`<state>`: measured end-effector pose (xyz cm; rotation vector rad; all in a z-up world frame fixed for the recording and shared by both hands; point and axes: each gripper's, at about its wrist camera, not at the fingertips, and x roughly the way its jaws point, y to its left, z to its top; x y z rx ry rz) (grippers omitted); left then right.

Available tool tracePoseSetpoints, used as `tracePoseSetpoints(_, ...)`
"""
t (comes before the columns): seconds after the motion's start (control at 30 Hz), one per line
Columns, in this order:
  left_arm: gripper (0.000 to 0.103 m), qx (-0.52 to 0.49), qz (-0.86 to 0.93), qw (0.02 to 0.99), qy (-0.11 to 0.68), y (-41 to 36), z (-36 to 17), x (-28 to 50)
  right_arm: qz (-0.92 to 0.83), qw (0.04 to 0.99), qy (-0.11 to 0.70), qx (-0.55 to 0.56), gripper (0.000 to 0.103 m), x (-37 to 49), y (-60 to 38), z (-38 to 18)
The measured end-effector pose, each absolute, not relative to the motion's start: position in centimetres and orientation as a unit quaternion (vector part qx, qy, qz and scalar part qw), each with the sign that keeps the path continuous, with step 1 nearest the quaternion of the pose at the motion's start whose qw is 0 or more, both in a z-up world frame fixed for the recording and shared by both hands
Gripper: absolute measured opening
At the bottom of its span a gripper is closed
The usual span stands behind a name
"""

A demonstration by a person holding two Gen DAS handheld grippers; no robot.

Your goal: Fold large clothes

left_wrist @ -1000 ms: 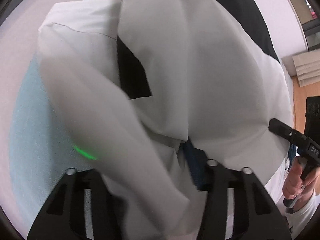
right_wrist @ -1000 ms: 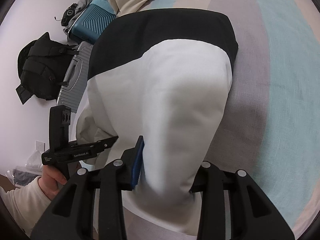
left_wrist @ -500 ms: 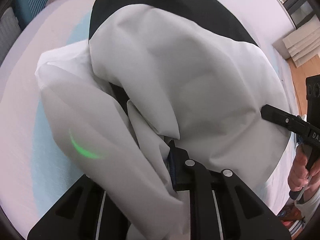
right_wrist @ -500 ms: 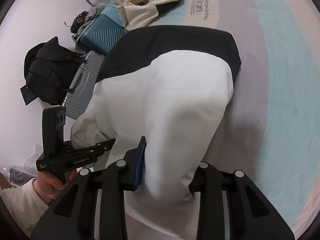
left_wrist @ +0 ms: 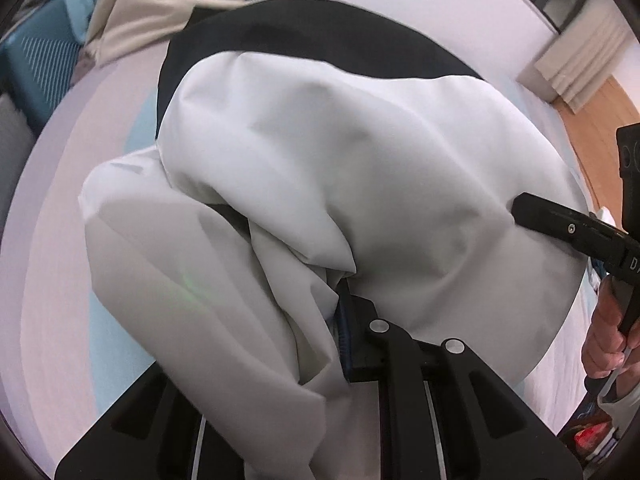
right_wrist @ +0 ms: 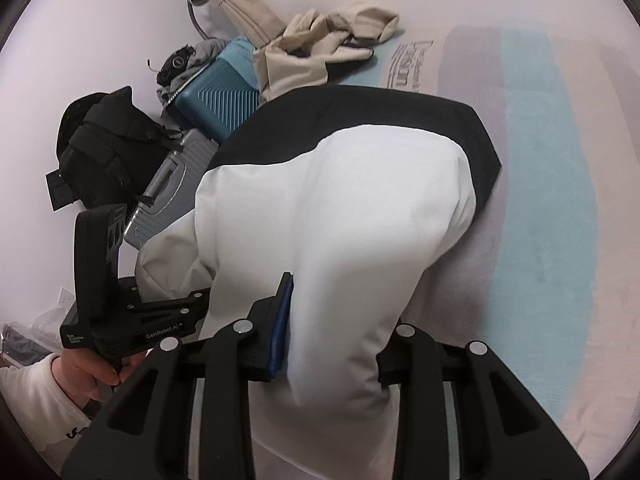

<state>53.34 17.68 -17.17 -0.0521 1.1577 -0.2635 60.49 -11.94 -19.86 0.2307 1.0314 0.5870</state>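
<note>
A: Starting at the left, what is there?

B: In the right wrist view, a black bag (right_wrist: 100, 148) and two suitcases, a grey one (right_wrist: 168, 188) and a teal one (right_wrist: 218, 100), sit beside the bed (right_wrist: 552, 220). A beige garment (right_wrist: 312, 56) lies crumpled at the bed's far edge.

A: And the task's thing?

B: A white and black jacket (left_wrist: 360, 152) is spread over the bed, its near part lifted off the sheet and hanging from both grippers. The black part lies farthest away, flat on the bed.

A: What is the left gripper (left_wrist: 320, 340) doing?

B: It has just been closing, and its jaws are now pinched on a bunched fold of white fabric. The cloth drapes over one finger and hides it; the blue pad of the other presses against the fold.

A: And the right gripper (right_wrist: 332, 320)?

B: Its jaws stand a little apart and clamp a thicker roll of the white fabric, which fills the gap between them. A hand (left_wrist: 604, 336) grips its handle at the right edge of the left wrist view.

A: Are the two grips close together?

B: They hold the same near edge, apart from each other.
</note>
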Motion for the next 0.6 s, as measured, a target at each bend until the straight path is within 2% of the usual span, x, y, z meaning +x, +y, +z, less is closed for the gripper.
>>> tracePoseSetpoints(0.37, 0.014, 0.021, -0.216, 0.842, 0.495, 5.8, -10.5, 53.1, 0.214, 0.871, 0.430, 0.105, 0.028, 57.1, -20.2, -11.2)
tracePoseSetpoints(0.6, 0.014, 0.038, -0.293, 0.841, 0.453, -9.3, -4.7, 52.7, 0.143, 0.902, 0.390, 0.114, 0.028, 53.2, -31.2, -3.5)
